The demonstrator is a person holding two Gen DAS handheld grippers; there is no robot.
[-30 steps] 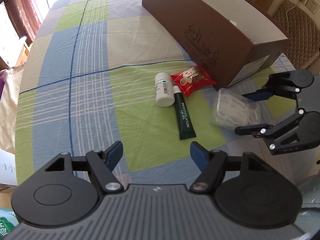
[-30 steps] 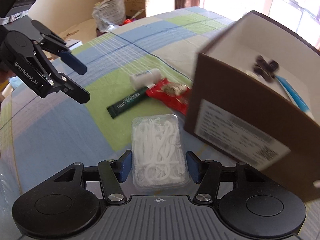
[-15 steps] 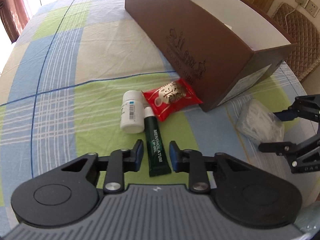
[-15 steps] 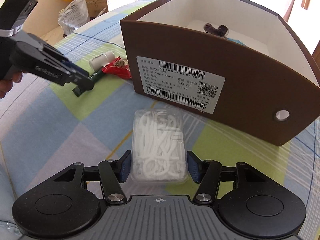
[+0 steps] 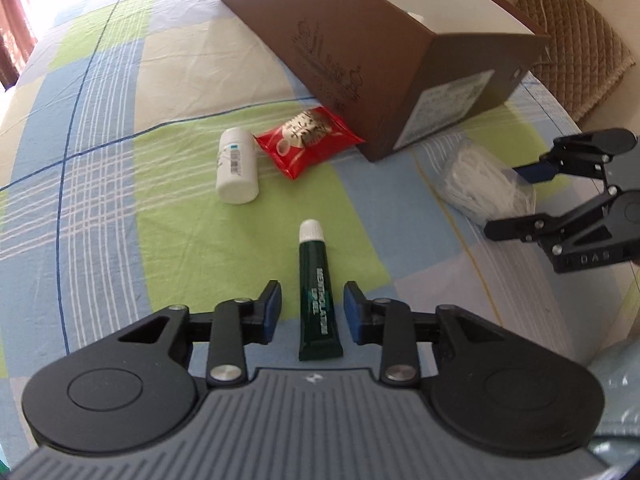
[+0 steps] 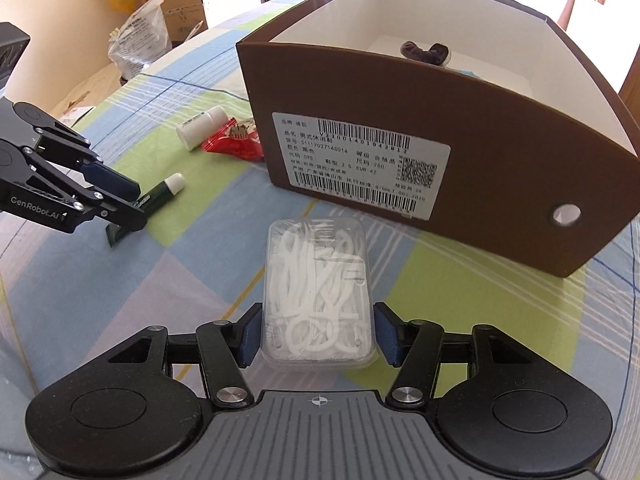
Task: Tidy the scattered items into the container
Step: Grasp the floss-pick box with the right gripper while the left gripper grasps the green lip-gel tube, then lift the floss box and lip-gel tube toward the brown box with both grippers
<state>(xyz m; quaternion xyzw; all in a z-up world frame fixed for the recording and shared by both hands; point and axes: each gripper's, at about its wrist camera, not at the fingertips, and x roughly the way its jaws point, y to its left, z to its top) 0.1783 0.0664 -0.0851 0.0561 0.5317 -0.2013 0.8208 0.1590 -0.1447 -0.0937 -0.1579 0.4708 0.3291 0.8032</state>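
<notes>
My left gripper [image 5: 312, 310]: open, straddling green tube [image 5: 318, 300] | my right gripper [image 6: 318, 334]: clamping floss-pick case [image 6: 318, 288] | brown box [image 6: 460, 184] rim ahead, clear cloth between

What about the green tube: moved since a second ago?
Yes. The green tube has slid away from the white bottle, toward the left gripper; its cap no longer lies beside it.

Surface: plaid cloth [image 5: 120, 128], blue, green and cream checks.
On it: brown box [image 6: 500, 184], open top, label on its end. Red packet [image 5: 308, 140] touching the box's corner; white bottle [image 5: 237, 166] on its side just beside the packet. Green tube [image 5: 318, 300], white cap toward the bottle, apart from it. Clear floss case [image 6: 318, 292] near the label.
</notes>
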